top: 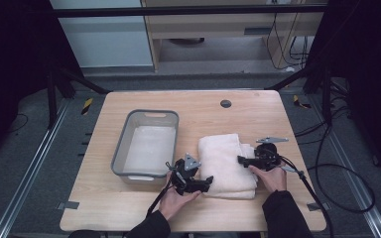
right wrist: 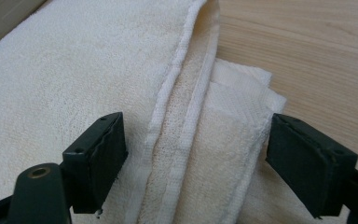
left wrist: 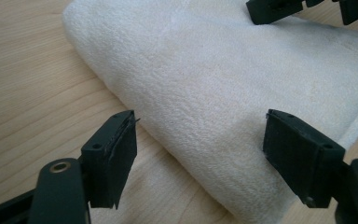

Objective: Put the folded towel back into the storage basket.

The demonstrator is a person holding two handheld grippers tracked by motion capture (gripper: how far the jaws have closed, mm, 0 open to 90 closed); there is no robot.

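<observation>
High view: I sit at a pale wooden counter (top: 129,208), a gripper in each hand. A folded cream towel (top: 223,161) lies on the counter right of centre, near my edge. To its left sits a grey plastic basin (top: 121,144), close beside the towel but apart from it. My left gripper (top: 207,181) points right at the towel's near left corner; my right gripper (top: 240,159) points left over the towel's right side, its cable (top: 317,203) trailing off toward me

In the left gripper view, my two black fingers (left wrist: 114,156) are spread wide, one over bare wood, the other over the towel (left wrist: 223,88), so the towel's rounded folded edge runs between them. I cannot tell whether they touch it. The other gripper's black tips (left wrist: 272,11) show at the far side of the towel

In the right gripper view, my fingers (right wrist: 98,158) are also spread wide, straddling the towel's (right wrist: 51,88) stacked hemmed edges. A thinner layer pokes out to the right onto the counter
</observation>
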